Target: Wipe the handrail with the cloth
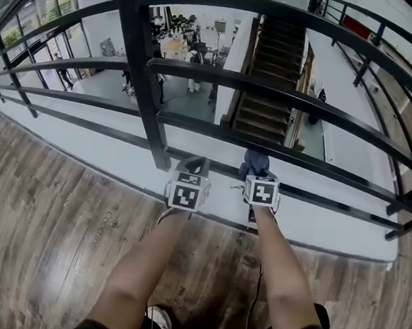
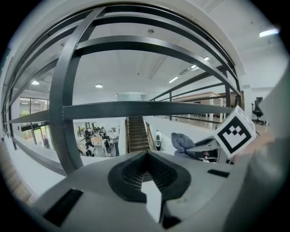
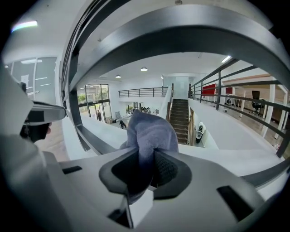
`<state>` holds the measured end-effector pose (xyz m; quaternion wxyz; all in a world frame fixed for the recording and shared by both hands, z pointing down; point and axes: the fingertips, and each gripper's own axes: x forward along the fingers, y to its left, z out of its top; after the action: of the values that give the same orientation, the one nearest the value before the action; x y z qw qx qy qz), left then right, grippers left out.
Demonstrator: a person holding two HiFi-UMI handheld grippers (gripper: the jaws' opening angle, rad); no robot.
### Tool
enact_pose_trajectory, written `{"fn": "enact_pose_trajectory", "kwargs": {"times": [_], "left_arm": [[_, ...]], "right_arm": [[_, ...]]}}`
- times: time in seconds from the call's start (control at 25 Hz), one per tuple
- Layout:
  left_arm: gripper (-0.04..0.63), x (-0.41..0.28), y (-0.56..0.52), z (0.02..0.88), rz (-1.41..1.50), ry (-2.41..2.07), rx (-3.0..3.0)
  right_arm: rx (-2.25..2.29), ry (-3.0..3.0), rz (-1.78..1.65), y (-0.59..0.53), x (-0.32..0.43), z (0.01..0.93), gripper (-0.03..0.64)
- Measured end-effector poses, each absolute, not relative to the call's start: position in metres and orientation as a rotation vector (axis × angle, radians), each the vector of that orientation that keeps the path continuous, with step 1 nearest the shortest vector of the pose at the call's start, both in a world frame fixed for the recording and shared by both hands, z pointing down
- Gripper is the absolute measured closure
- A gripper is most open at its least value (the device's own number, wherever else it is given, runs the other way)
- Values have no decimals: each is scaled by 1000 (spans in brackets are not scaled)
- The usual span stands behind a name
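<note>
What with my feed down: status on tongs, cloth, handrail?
Left tongs shut, empty. Right tongs shut on cloth. Cloth down by lower rail, contact unclear. Post stands left.

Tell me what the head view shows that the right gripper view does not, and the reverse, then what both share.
Head view only: the person's bare forearms and a white shoe. Right gripper view only: the right tongs shut on the grey-blue fabric cloth, seen close up. Both: that cloth, the black metal handrail and the dark staircase beyond.
</note>
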<state>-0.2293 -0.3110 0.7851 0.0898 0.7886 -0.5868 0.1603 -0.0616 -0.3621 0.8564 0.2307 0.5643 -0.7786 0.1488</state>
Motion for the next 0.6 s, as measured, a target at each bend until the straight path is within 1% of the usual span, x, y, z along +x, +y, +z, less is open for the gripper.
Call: {"fn": "enact_pose_trajectory", "kwargs": {"times": [0.24, 0.44, 0.6], "left_arm": [[594, -173, -312, 786, 571, -1678, 2428], [594, -119, -322, 790, 558, -1629, 2447], [594, -61, -326, 789, 517, -1570, 2480]], "right_arm": [[1596, -2114, 400, -355, 18, 856, 537], [1622, -2090, 399, -351, 77, 853, 537], [1633, -2064, 397, -343, 124, 856, 535]]}}
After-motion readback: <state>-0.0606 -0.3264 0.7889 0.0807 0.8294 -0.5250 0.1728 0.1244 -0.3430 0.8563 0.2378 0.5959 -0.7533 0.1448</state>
